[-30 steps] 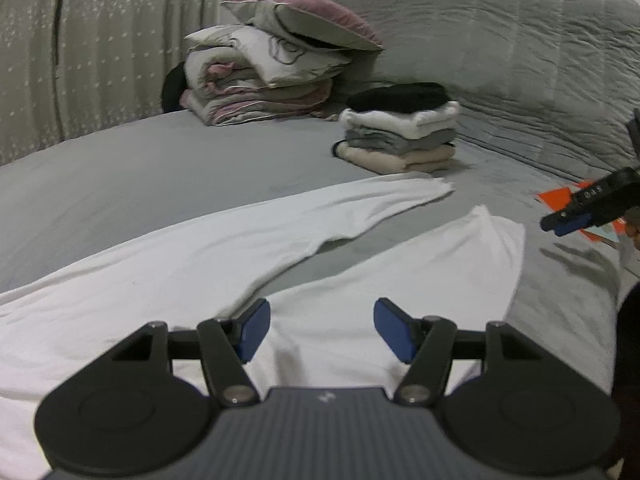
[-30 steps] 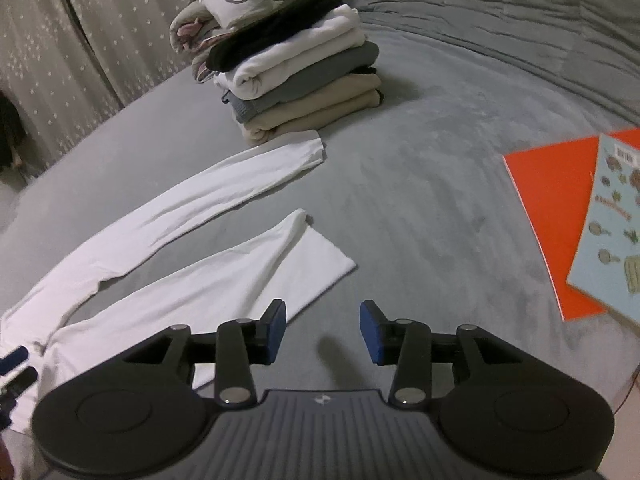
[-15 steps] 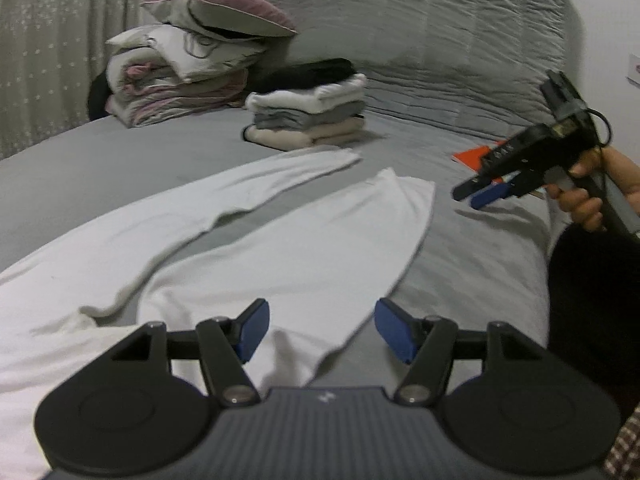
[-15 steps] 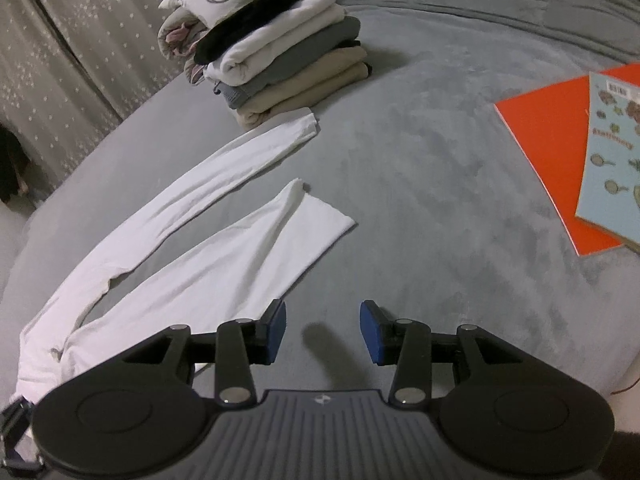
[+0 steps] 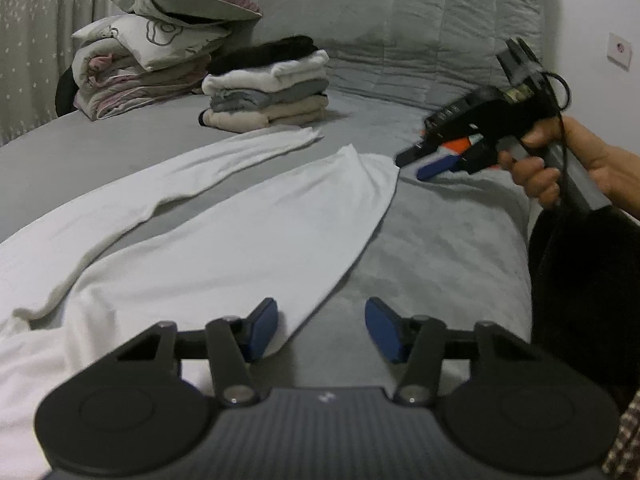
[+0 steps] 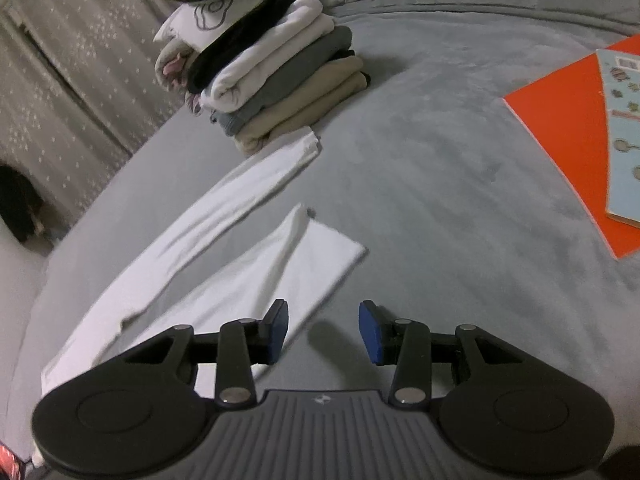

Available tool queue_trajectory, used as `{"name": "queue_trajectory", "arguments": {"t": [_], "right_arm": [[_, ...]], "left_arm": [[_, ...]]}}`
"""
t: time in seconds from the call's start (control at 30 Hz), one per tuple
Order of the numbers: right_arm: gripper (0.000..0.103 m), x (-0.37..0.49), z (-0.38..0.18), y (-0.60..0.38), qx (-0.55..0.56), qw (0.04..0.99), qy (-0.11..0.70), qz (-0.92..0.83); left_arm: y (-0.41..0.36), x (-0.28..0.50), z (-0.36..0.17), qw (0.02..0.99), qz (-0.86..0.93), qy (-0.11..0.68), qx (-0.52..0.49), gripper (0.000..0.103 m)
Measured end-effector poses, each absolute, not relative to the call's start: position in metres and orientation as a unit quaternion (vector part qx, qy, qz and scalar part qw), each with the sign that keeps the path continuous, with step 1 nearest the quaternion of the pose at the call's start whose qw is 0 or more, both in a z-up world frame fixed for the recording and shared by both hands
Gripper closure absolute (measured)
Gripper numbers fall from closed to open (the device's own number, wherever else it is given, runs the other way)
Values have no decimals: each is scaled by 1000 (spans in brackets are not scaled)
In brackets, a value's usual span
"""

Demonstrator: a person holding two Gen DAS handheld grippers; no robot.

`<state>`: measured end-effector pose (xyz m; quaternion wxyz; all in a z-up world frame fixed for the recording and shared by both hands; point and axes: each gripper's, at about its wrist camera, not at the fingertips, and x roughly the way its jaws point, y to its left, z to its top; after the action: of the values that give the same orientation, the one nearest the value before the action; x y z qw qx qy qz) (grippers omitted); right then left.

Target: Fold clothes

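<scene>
2 tools part-open, empty, left tool [image 5: 320, 326] closing, over white garment [image 5: 240, 232]

Both wrist views look down along their tongs, low over the bed [image 5: 440, 240]; both share the white garment [image 5: 240, 232] and folded stack [image 6: 280, 84].

No text can be read in either view. The light blue booklet [image 6: 624, 136], lying on an orange folder [image 6: 560, 128], carries small pictures and a title line too blurred to make out, and the white pillowcase [image 5: 156, 40] bears only an outline drawing.
</scene>
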<state>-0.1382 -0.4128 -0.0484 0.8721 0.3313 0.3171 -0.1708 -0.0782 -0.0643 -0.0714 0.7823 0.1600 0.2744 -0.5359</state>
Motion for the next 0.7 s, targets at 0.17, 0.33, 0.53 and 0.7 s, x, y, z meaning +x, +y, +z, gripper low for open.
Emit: {"name": "queue_trajectory", "arguments": {"t": [0.17,0.33,0.53,0.7], "right_arm": [[88,-120,-56,-412,301,883,302,-196],[100,-117,-57,-412,274,890,298,-208],[100,-124,-46,-410,232,899,292,-231],[100,-139,-35,-415,199,903,291,-246]], "left_arm": [[-88,-85,-78,793,-515,265,187,54],[-99,-83,-77,801,-501,268,189,76],[-104,-79,-68,801,-504,285,153,98],[-109,-87,-60,789,-526,285,139,98]]}}
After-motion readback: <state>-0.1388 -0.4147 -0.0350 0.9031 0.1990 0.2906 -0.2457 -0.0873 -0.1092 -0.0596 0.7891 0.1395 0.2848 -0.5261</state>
